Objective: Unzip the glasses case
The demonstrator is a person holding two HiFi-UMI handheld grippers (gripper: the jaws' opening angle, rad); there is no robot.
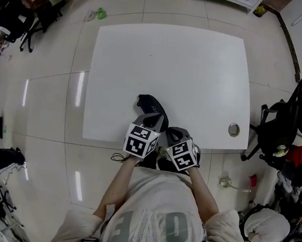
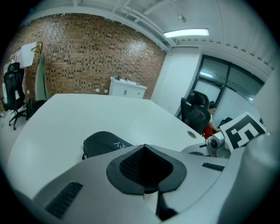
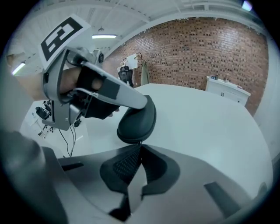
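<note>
A room with a red brick wall (image 2: 87, 57) and a pale tiled floor (image 1: 53, 80) is shown, and a white rectangular bench (image 1: 168, 55) stands in the middle of it. A black oval zip-up glasses case (image 1: 151, 107) is laid flat near the front edge of the bench, just ahead of the person, with one rounded end turned toward the grippers. No open seam can be made out on it, so the zip is judged not yet run.

The grey two-jaw left gripper (image 2: 144, 148) is held with its jaws brought together and nothing is seen between them. Its tip is set over the near end of the case. This placing is judged to be for pinning the case against the pull of the zip, though actual contact cannot be settled. The grey two-jaw right gripper (image 3: 141, 148) is likewise seen with its jaws together, the tip just at the rounded end of the case. A thin sliver is seen between that end and the tip. It may be the zip pull, but whether it is pinched cannot be told. The grippers are kept close side by side, presumably so that one steadies while the other draws.

By count there are:
- one case
- two grippers, each with one marker cube
- one bench
- one round metal grommet (image 1: 234, 130) near the bench's right front corner
- two black office chairs (image 1: 276, 131) (image 1: 12, 14)
- one white cabinet (image 2: 127, 87) against the wall
</note>
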